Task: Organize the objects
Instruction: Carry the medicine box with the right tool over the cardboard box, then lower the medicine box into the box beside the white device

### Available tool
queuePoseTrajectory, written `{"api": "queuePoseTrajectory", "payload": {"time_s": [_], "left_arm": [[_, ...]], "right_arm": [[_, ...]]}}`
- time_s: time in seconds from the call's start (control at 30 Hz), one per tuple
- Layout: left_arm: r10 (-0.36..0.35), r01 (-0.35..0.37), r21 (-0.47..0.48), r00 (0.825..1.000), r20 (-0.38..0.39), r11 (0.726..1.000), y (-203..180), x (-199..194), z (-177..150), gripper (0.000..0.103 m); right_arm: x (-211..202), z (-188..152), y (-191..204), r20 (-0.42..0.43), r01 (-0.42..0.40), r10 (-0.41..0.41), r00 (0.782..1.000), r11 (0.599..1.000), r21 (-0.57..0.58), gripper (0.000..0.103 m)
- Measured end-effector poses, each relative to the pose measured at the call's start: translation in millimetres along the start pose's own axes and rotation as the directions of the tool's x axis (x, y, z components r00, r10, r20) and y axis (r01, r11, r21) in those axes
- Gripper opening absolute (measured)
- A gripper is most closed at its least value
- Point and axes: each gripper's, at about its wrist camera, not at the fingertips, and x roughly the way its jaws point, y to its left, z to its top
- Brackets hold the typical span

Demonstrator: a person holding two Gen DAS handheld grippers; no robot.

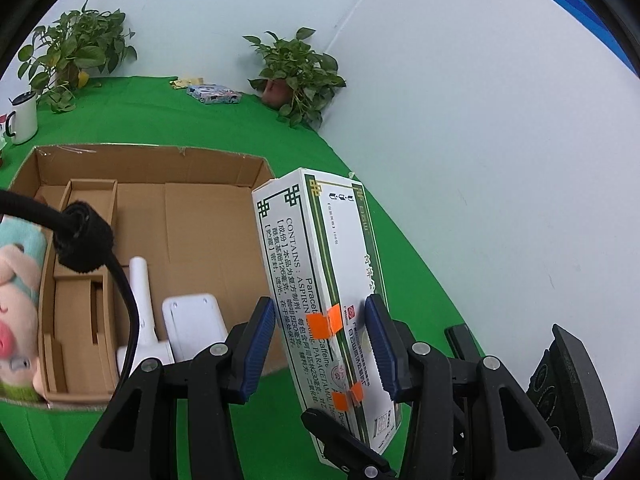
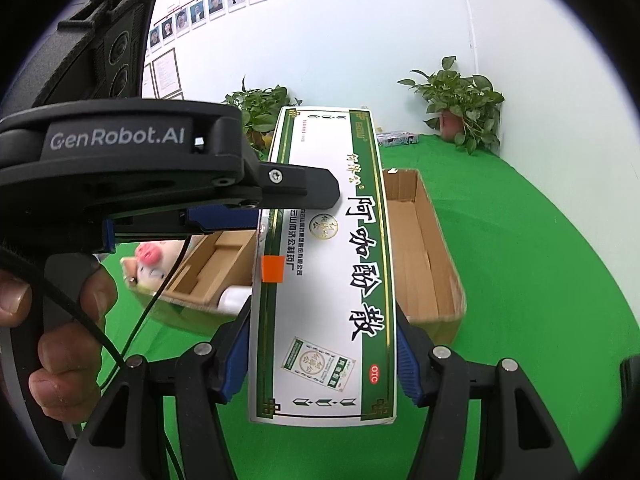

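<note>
Your right gripper point(image 2: 322, 354) is clamped on the long white-and-green cardboard medicine box point(image 2: 324, 264), its blue pads pressed against the two long side edges near the end closest to you. Your left gripper point(image 1: 320, 346) also has the box between its jaws. In the right wrist view it reaches in from the left, one black finger lying over the printed top face about midway along. In its own view, one blue pad sits against that printed face; the other stands just beside the text-covered side, and you cannot tell for sure that it touches.

The box is off the table, carried in both grippers. Its long axis runs straight away from your right gripper, roughly along the line the fingers point, with the far end tipped up toward the white wall. The large printed face looks upward.

Beyond and below the box lies the open brown cardboard carton point(image 2: 430, 240) on the green tablecloth point(image 2: 520, 264). From your right gripper the carton is ahead, its long side running nearly the same way as the box. It already holds a white plastic handled device point(image 1: 176, 316), brown cardboard dividers point(image 1: 84, 240) and a pink plush toy point(image 1: 16, 304) at its left end. The bare floor of the carton lies on the right, just under the box, so my judgement is that the box can go down there with little turning.
</note>
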Motion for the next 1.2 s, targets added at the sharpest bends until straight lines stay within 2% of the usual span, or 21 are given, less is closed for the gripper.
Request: {"api": "queuePoseTrajectory", "payload": {"time_s": [0.13, 0.27, 0.53, 0.87, 1.07, 1.2], "left_arm": [[-0.013, 0.012, -0.048, 1.0, -0.017, 0.999, 20, 15, 33, 0.044], [0.017, -0.019, -0.063, 0.999, -0.035, 0.998, 41, 38, 64, 0.044], [0.013, -0.023, -0.094, 0.994, -0.106, 0.995, 89, 91, 107, 0.044], [0.009, -0.052, -0.164, 0.967, -0.255, 0.985, 136, 166, 83, 0.044], [-0.009, -0.045, -0.175, 0.955, -0.296, 0.984, 144, 188, 72, 0.044], [0.007, -0.065, -0.167, 0.945, -0.326, 0.984, 149, 198, 64, 0.044]], "right_arm": [[24, 23, -6, -0.031, -0.004, 0.003, 1.0, 1.0, -0.022, 0.059], [49, 40, -8, -0.067, -0.022, 0.021, 0.998, 1.0, -0.015, 0.059], [98, 65, -19, -0.167, -0.046, 0.046, 0.985, 0.999, 0.005, 0.059], [148, 39, -35, -0.343, -0.042, 0.058, 0.938, 0.998, 0.054, 0.059], [156, 26, -37, -0.401, -0.027, 0.048, 0.915, 0.998, 0.058, 0.06], [160, 18, -33, -0.439, -0.043, 0.069, 0.896, 0.997, 0.069, 0.064]]}}
